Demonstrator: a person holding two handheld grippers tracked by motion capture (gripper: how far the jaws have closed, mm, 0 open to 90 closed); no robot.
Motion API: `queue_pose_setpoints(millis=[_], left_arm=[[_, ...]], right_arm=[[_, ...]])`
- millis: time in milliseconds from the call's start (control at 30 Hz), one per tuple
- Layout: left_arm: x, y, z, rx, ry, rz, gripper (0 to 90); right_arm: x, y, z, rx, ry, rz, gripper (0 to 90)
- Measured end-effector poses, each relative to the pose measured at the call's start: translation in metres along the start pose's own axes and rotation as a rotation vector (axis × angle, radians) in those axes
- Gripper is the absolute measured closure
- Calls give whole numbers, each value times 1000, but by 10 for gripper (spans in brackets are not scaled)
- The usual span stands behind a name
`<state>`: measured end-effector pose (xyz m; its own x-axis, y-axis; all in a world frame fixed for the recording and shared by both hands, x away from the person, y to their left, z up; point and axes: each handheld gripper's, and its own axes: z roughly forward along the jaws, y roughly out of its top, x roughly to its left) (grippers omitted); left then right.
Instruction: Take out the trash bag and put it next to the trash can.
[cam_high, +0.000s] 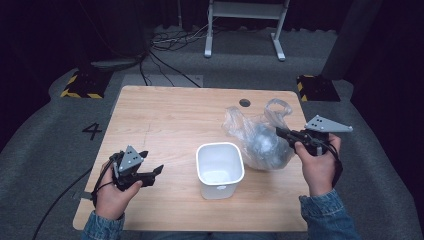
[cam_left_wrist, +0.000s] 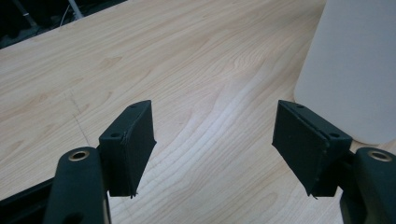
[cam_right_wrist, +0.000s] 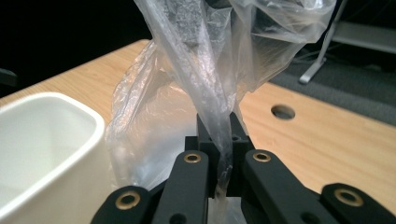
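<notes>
Right claw (cam_right_wrist: 223, 175): pressed together on a gathered fold of the bag (cam_right_wrist: 205, 79), film pinched flat between the pads. Left claw (cam_left_wrist: 215, 149): spread, nothing between the pads, held low over bare surface (cam_left_wrist: 140, 56) just beside the bin (cam_left_wrist: 355, 65).

Location: the bag (cam_high: 260, 142) rests on the surface to the right of the bin (cam_high: 219, 170), near its rim, with the right claw (cam_high: 281, 134) at its right flank. The left claw (cam_high: 152, 172) stands well apart, on the bin's other side.

Handling, by judgement: thin clear film, soft, crinkled, very light, with no stiffness. It will sag and drape from any grip and could slide out of smooth pads. A bunched fold or the looped handle at the top gives the surest hold; a single layer may stretch or tear. Something dark shows through the film; whether it lies inside I cannot tell.

Views: the right gripper view shows the pinch itself and the film rising from the pads. The high view shows the layout, both hands and the bag's full outline. The left gripper view confirms empty pads and the bin's wall close by.
</notes>
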<state>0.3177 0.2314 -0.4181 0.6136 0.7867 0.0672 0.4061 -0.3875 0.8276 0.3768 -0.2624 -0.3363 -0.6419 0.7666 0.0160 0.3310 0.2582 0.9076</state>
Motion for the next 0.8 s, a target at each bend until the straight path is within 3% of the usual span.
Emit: queue_pose_setpoints(millis=[200, 467, 800], left_arm=[[3, -3, -3, 4, 13, -12, 291], [4, -6, 0, 16, 17, -9, 290], [2, -5, 4, 23, 5, 4, 283]], right_arm=[[-16, -20, 17, 33, 3, 50, 897], [-28, -38, 23, 65, 4, 83, 888], [-28, -37, 15, 76, -27, 58, 828]])
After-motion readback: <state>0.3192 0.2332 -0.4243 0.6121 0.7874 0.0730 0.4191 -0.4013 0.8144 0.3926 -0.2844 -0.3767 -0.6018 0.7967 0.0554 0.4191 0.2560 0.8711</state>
